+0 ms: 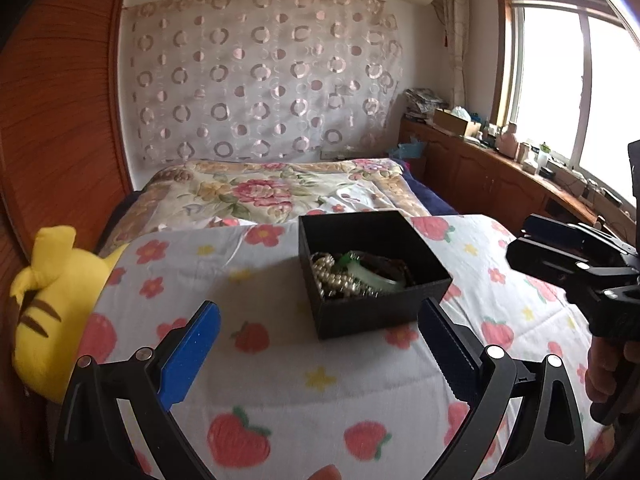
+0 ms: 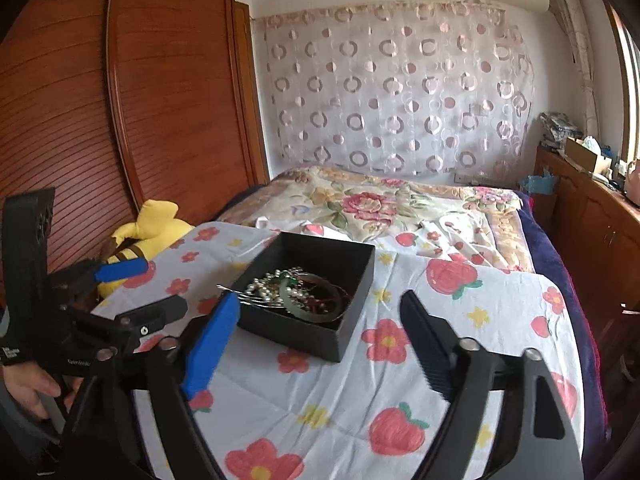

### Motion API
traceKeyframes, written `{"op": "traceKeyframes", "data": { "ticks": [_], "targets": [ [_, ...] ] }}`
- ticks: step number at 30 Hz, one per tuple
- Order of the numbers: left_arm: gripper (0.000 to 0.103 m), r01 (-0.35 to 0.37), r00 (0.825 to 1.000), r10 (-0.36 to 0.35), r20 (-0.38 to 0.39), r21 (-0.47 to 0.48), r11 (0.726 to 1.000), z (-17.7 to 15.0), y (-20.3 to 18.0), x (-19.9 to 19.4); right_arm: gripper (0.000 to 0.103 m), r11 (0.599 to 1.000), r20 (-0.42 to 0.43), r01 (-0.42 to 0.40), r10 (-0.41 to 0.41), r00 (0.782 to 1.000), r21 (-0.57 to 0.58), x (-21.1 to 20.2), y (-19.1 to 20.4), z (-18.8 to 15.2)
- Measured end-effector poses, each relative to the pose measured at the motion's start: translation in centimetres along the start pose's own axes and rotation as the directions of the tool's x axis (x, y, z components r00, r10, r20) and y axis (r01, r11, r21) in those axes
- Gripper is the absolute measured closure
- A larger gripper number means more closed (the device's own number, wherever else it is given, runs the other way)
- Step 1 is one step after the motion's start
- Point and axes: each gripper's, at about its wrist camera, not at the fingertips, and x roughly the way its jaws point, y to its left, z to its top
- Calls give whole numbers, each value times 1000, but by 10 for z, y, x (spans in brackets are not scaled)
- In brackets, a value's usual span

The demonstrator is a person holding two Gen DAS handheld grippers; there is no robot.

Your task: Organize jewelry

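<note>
On the left we hold our left tongs [image 1: 316, 344] spread wide above the strawberry-print white bedspread [image 1: 280, 400]; the open black square box [image 1: 372, 268] of tangled pearl-and-green jewelry [image 1: 352, 274] sits ahead; our right tongs [image 2: 320, 336] gape wide, empty.

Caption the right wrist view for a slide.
Open right gripper poised before a black box of tangled jewelry on a strawberry-print blanket.

Blk box [image 1: 372, 312], strawberry-print sheet [image 1: 280, 392]
</note>
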Motion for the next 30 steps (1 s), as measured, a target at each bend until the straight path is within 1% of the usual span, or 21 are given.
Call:
{"op": "traceKeyframes", "data": {
  "ticks": [1,4,8,11,14,15,19,24,30],
  "targets": [
    [8,-6,1000,6,4,1,1000,-3,-1,-3,8,1000,6,6,-6,1000,-2,-2,1,0],
    [8,-29,999,29,17,8,1000,-8,-1,-15,3,1000,34,25,-25,999,-6,-12,10,-5],
    [8,-42,999,41,30,2,999,-15,-2,-34,3,999,51,32,-32,998,6,-23,19,-10],
    [8,-39,998,39,46,1,999,-17,-6,-48,3,999,60,50,-50,997,5,-31,25,-12],
    [8,-28,997,29,65,-6,1000,-19,-9,-64,3,998,87,61,-62,994,12,-44,31,-18],
    [8,-34,997,35,70,-9,999,-20,-10,-69,3,998,97,58,-59,994,7,-48,33,-21],
    [8,-59,994,58,96,4,998,-26,-18,-84,3,995,133,101,-101,986,13,-68,40,-36],
    [8,-92,989,89,117,19,996,-37,-25,-98,3,989,143,134,-142,980,64,-87,36,-57],
    [8,-88,990,85,116,21,996,-42,-28,-104,3,984,146,150,-163,976,101,-97,32,-73]
  ]
}}
